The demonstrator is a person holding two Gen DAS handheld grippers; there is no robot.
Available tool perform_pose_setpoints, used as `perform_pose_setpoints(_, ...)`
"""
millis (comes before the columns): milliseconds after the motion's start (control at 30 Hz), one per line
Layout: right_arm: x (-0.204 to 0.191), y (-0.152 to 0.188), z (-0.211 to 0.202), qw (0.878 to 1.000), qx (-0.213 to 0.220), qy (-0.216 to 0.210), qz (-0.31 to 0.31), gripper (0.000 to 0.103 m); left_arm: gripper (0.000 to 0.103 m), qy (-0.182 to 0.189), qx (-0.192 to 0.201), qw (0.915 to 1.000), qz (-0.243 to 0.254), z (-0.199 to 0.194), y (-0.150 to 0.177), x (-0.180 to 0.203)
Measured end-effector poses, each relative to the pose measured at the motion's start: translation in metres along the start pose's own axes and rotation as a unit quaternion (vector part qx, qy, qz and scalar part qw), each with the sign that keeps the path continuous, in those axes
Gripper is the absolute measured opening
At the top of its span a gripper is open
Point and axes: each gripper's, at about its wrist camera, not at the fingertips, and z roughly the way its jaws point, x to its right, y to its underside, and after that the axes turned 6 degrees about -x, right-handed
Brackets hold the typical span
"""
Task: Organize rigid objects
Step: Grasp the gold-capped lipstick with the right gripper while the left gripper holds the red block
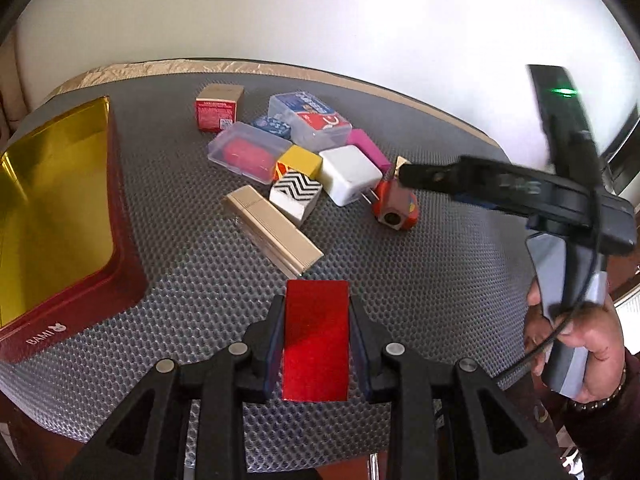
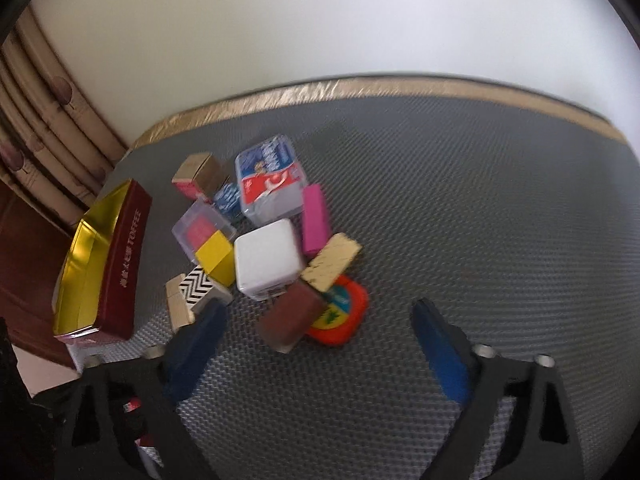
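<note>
**Red box clamped, pile waiting on the grey mat**

Nearest the left wrist camera, the left hand-held gripper [image 1: 316, 336] is clamped on a glossy red box [image 1: 315, 340], one pad on each long side, held above the grey worktop [image 1: 400, 280]. It looks light, stiff and rather slick, so holding it across the narrow width suits it. To the left lies one open red tin [image 1: 124, 248] with a gold lining, probably the place for it. Beyond is the pile: one gold bar box [image 1: 272, 226], one zigzag cube [image 1: 296, 196], one yellow block [image 1: 300, 162], one white charger [image 1: 348, 174], one pink box [image 1: 368, 148], two clear plastic cases [image 1: 248, 152], one red-and-tan carton [image 1: 218, 106] and one orange toy [image 1: 396, 206]. All seem rigid and light; the clear cases may slip, so take them across the short sides. A hand [image 1: 580, 344] holds the other tool at right.

From the right wrist camera, blurred, the right hand-held gripper [image 2: 316, 344] has its fingers well apart with nothing between them, hanging over the mat just in front of one brown block [image 2: 292, 316] leaning on the orange toy [image 2: 344, 312]. One speckled gold box [image 2: 332, 262] lies touching it
</note>
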Motion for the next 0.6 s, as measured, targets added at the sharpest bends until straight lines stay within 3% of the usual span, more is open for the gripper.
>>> perform_pose_setpoints(200, -0.006, -0.006, 0.021, 0.999, -0.050, 0.009, -0.003, 0.049, 0.030, 0.006, 0.010, 0.9999, 0.001, -0.009, -0.001, 0.000)
perform_pose_setpoints(233, -0.007, -0.006, 0.022, 0.999, -0.048, 0.013, -0.007, 0.043, 0.030, 0.007, 0.010, 0.9999, 0.000, -0.010, -0.001, 0.000)
perform_pose_setpoints(267, -0.006, -0.006, 0.021, 0.999, -0.049, 0.007, -0.010, 0.030, 0.030, 0.009, 0.010, 0.9999, 0.000, -0.010, -0.001, -0.002)
perform_pose_setpoints(300, -0.005, -0.006, 0.022, 0.999, -0.053, 0.004, -0.011, 0.027, 0.030, 0.009, 0.010, 0.9999, -0.002, -0.011, -0.001, -0.003)
perform_pose_setpoints(600, 0.033, 0.015, -0.003, 0.997, -0.047, -0.056, 0.021, 0.021, 0.030, 0.023, 0.018, 0.9993, -0.022, -0.023, -0.003, -0.007)
